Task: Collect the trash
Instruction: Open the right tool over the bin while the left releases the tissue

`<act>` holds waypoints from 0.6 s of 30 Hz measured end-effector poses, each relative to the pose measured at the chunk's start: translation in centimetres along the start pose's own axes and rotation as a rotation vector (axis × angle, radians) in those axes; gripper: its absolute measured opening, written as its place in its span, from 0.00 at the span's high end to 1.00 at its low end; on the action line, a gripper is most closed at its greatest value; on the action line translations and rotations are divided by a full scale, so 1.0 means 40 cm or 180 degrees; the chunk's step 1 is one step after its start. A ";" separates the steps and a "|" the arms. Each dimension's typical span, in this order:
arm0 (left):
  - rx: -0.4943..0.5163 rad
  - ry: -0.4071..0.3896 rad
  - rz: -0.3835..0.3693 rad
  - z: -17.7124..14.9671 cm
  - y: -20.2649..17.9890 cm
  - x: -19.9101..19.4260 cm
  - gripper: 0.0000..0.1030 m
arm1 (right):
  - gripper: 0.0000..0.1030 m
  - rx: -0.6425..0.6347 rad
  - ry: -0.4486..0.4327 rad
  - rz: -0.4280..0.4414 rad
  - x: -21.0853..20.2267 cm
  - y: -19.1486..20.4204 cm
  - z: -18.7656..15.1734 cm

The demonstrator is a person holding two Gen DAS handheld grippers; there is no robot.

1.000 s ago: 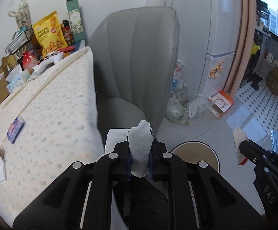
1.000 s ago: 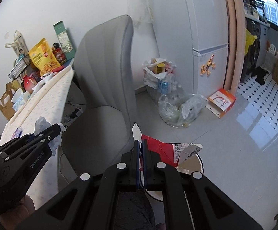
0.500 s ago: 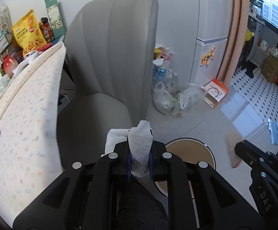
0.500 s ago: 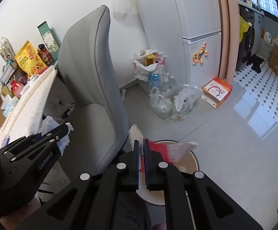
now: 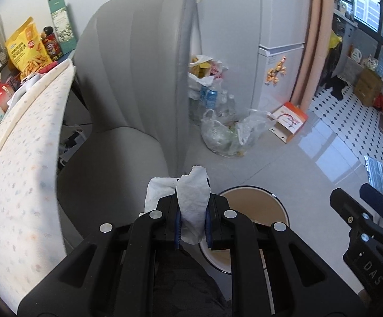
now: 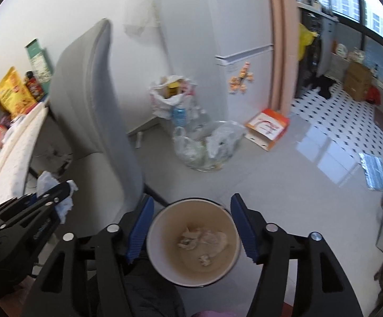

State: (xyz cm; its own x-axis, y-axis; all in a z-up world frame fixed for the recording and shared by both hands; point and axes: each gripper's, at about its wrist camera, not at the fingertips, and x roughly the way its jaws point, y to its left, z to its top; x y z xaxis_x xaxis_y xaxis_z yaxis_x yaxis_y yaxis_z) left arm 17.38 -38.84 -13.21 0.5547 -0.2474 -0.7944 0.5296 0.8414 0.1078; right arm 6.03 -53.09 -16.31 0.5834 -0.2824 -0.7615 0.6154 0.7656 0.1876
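My left gripper (image 5: 193, 211) is shut on a crumpled white tissue (image 5: 193, 185) that sticks up between its blue pads. It hangs just left of a round white bin (image 5: 254, 206) on the floor. The right wrist view looks straight down into the bin (image 6: 165, 216), which holds crumpled paper scraps (image 6: 204, 237). My right gripper (image 6: 192, 199) is above the bin; its jaws are opening and nothing is between them. The right gripper (image 5: 352, 192) also shows at the edge of the left wrist view, and the left gripper (image 6: 64, 187) with its tissue (image 6: 43, 182) at the left of the right wrist view.
A grey chair (image 5: 138, 79) stands close to the left of the bin, beside a table with a dotted cloth (image 5: 27, 158). Plastic bags with bottles (image 5: 225, 134), an orange and white box (image 5: 287, 121) and a white fridge (image 5: 281, 26) stand farther back on the tiled floor.
The right gripper's jaws have spread wide and the red and white wrapper is gone from them. Both grippers have moved from the table side to over the bin and lower.
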 end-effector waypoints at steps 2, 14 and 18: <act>0.0035 0.0011 -0.0059 0.000 -0.023 0.002 0.86 | 0.35 0.0054 -0.0010 -0.0106 -0.009 -0.029 -0.005; 0.0251 0.0112 -0.0516 0.003 -0.159 0.028 0.82 | 0.28 0.0446 -0.0069 -0.0557 -0.036 -0.221 -0.022; 0.0241 0.0129 -0.0530 0.002 -0.160 0.028 0.68 | 0.28 0.0489 -0.0126 -0.0595 -0.048 -0.238 -0.021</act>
State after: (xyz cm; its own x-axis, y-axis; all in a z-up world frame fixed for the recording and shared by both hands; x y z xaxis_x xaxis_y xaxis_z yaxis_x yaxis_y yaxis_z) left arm 14.65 -44.55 -14.74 0.4300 -0.3594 -0.8282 0.6596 0.7514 0.0164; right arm -1.40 -59.33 -17.15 0.4702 -0.4356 -0.7676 0.7863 0.6017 0.1402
